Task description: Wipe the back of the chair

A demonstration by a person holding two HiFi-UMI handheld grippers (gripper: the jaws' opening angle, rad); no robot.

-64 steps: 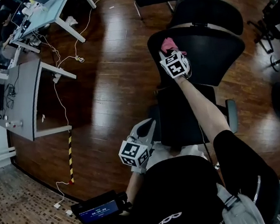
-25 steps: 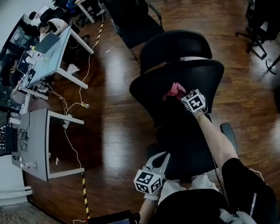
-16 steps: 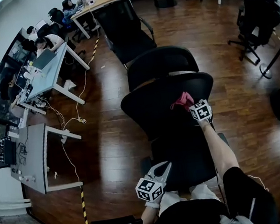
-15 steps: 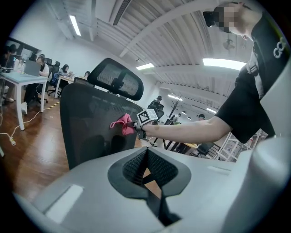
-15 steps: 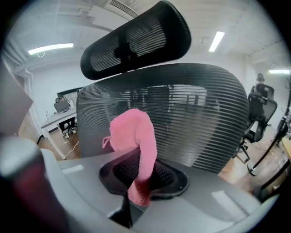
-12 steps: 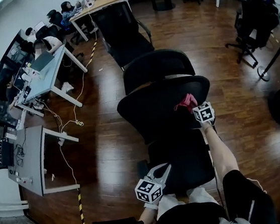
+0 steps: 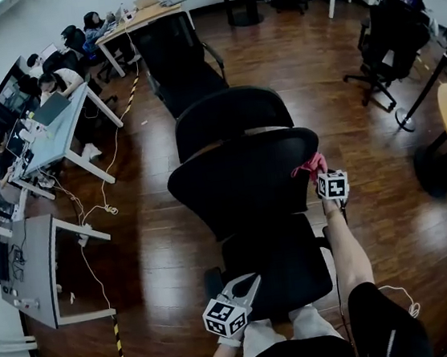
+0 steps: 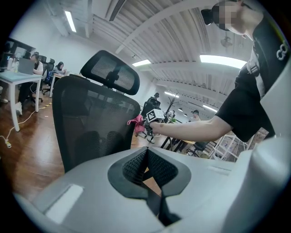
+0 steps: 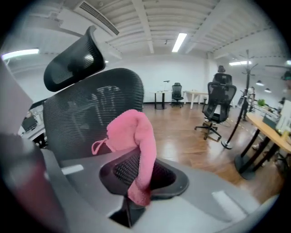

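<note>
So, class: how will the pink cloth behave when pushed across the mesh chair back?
Probably floppy: the pink cloth droops over the right tongs. Likely light, held by one pinch. May snag on the black mesh chair back.

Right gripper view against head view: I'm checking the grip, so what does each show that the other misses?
Only the right gripper view shows the right gripper shut on the pink cloth. Only the head view shows the left gripper, down near the seat. Both show the cloth by the chair back.
</note>
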